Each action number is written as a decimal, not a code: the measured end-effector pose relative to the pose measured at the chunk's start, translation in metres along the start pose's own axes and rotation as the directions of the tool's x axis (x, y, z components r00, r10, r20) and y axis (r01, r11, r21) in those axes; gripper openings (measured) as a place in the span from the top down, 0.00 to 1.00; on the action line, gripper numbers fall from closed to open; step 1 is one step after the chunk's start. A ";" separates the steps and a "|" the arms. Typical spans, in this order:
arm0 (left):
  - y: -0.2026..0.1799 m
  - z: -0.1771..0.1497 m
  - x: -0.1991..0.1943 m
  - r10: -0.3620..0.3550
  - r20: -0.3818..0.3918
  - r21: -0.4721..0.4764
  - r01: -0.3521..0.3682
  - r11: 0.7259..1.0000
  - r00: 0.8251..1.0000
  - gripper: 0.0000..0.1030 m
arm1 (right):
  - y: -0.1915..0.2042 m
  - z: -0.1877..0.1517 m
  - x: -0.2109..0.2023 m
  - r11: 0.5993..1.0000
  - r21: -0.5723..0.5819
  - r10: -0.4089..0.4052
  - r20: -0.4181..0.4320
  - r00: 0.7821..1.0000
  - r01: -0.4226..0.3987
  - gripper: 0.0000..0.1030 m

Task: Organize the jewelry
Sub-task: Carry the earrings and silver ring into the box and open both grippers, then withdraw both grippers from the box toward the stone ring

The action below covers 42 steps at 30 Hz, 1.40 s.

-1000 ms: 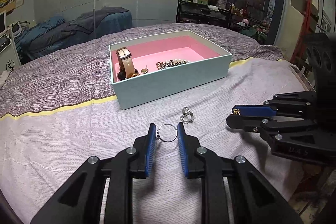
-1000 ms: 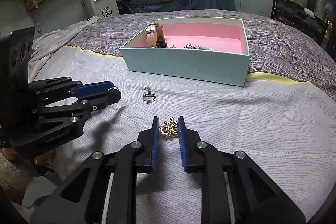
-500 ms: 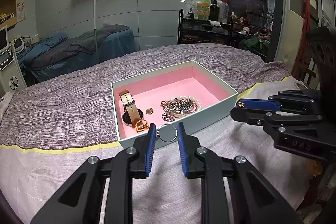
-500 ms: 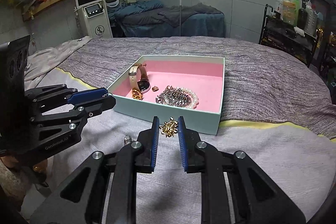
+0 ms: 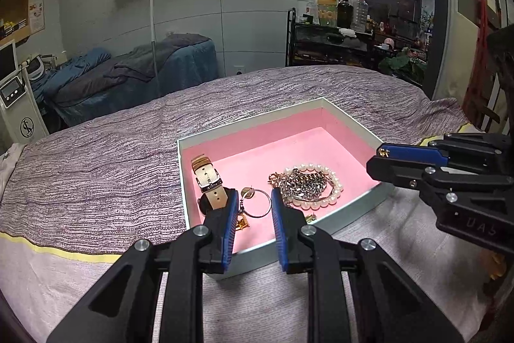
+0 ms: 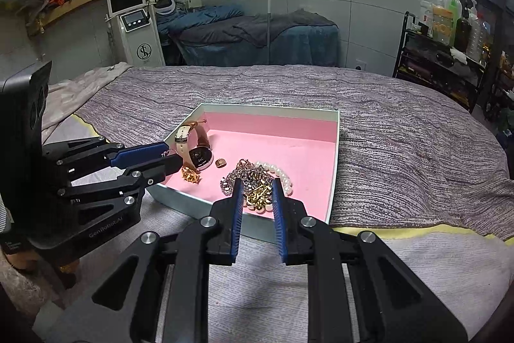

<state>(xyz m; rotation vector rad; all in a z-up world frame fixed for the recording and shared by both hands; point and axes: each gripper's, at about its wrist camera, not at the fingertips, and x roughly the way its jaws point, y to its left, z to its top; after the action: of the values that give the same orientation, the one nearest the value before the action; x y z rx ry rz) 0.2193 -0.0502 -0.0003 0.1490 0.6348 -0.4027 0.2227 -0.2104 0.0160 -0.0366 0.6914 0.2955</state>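
Note:
A pale green box (image 5: 350,216) (image 6: 189,203) with a pink lining sits on the purple bedspread. Inside lie a watch (image 5: 207,179) (image 6: 199,155) with a tan strap, a small gold pendant (image 6: 220,162), a gold brooch (image 6: 190,175), and a silver chain heaped on a pearl bracelet (image 5: 318,182) (image 6: 279,174). My left gripper (image 5: 255,204) is shut on a thin silver ring (image 5: 257,203) held over the box's near left part. My right gripper (image 6: 258,195) is shut on a gold ornament (image 6: 258,196) over the box's near edge. Each gripper shows at the side of the other's view.
The box rests where the purple spread meets a paler cloth (image 6: 433,272) with a yellow seam. Beyond the bed stand a treatment couch with blue covers (image 6: 250,34), a white floor lamp (image 6: 270,5), a machine with a screen (image 6: 135,21) and a black shelf of bottles (image 5: 331,34).
Both grippers have lifted their pieces off the pale cloth and carried them forward, now over the box. A silver ring that lay on the cloth is out of view.

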 end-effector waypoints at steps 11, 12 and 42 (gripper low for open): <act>0.004 -0.001 0.022 0.007 -0.038 -0.005 -0.007 1.000 0.999 0.80 | -0.005 0.001 0.026 1.000 0.000 -0.011 -0.040 0.999 0.011 0.82; 0.003 0.000 0.023 0.010 -0.038 -0.003 -0.011 1.000 0.999 0.79 | -0.005 0.000 0.027 1.000 0.000 -0.014 -0.039 0.999 0.014 0.82; 0.031 -0.059 -0.065 0.160 0.036 -0.130 -0.154 0.979 0.986 0.06 | 0.034 -0.046 -0.017 0.997 -0.058 0.052 -0.054 0.997 -0.055 0.27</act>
<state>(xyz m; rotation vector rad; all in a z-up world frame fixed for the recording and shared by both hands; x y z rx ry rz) 0.1521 0.0135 -0.0078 0.0676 0.5969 -0.2118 0.1724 -0.1885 -0.0070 -0.0826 0.7363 0.3678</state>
